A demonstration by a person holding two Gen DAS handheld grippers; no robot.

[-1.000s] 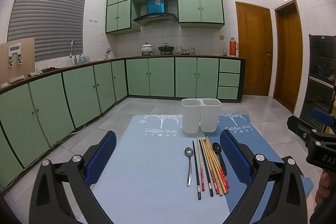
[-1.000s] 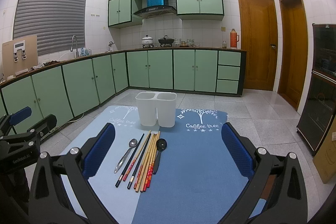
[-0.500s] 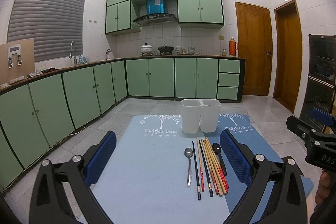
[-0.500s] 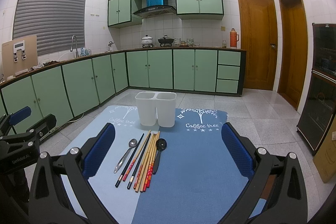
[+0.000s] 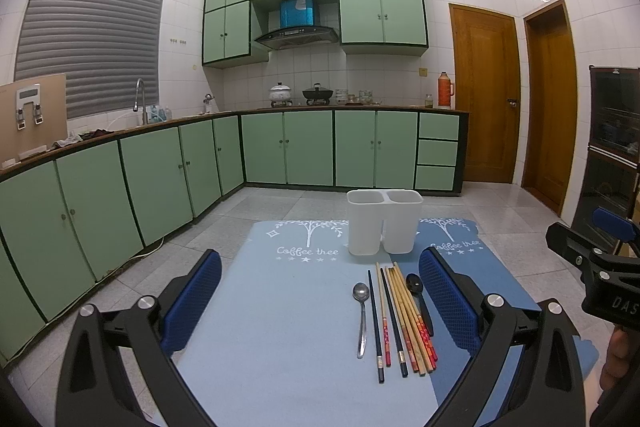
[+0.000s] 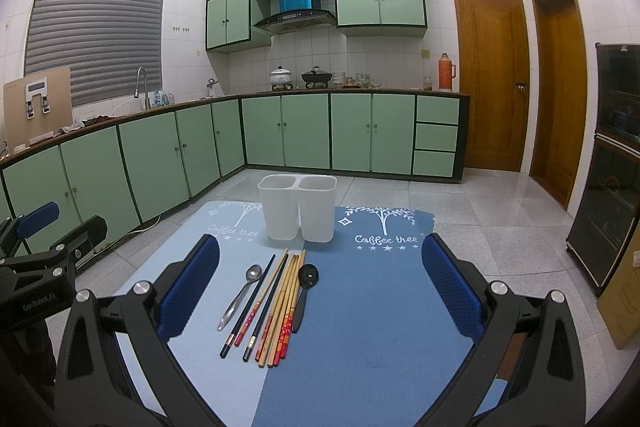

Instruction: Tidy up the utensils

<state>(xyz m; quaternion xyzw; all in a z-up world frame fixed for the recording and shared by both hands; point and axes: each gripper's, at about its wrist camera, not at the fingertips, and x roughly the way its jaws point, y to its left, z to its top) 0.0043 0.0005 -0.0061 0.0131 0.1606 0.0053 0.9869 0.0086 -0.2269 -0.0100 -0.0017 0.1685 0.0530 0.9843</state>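
Utensils lie in a row on the blue mat, just before the white two-cell holder, long axes pointing toward it; chopsticks sit between the right gripper jaws, nearer its left one; both grippers' jaws gape wide, empty; left gripper likewise hovers apart.

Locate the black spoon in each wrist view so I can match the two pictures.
Left wrist: black spoon lies right of centre, at the right edge of the chopsticks, beside the right finger.
Right wrist: black spoon lies just left of centre, again right of the chopsticks.
Shared landmark: white two-compartment holder behind the utensils.
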